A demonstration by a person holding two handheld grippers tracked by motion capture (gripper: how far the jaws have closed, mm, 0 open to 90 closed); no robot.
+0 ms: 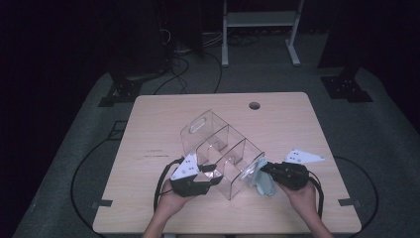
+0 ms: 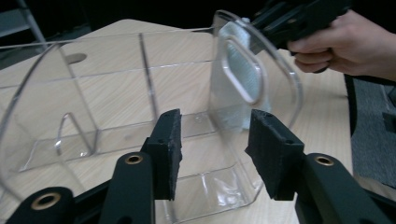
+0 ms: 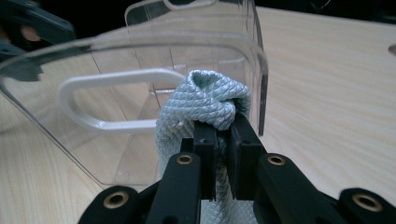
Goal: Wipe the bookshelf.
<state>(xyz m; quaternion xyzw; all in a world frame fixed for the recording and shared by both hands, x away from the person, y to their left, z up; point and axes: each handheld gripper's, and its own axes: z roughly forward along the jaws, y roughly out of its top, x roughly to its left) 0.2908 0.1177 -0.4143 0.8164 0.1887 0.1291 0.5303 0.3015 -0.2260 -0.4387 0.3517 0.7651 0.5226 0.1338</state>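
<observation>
High view: a wooden table (image 1: 163, 124) carries a clear plastic organizer (image 1: 220, 148) with inner dividers and a slotted handle hole in each end wall; it sits near the table's middle, running diagonally from upper left to lower right.

At the left, the left gripper (image 1: 214, 169) comes in from the person's left hand (image 1: 171, 198), its grey three-cornered plate on top and its tips against the organizer's near side. Left gripper view shows its jaws partly apart, with the organizer's (image 2: 140, 116) near rim between the black pads (image 2: 168, 149) but neither pad pressing on it — daylight shows on both sides of the clear wall. Farther off in that view, the person's right hand (image 2: 355, 44) brings the other gripper to the far end wall.

At the right of the high view, the right gripper (image 1: 265, 168) meets the organizer's lower-right end wall, and a pale blue-green cloth (image 1: 265, 184) hangs from it down to the tabletop. Right gripper view shows its jaws drawn narrow and clamped on a bunched fold of that quilted cloth (image 3: 205, 100), which is pushed up against the outside of the end wall, just beside the white-edged handle slot (image 3: 116, 100) — touching the plastic as far as I can tell.
</observation>
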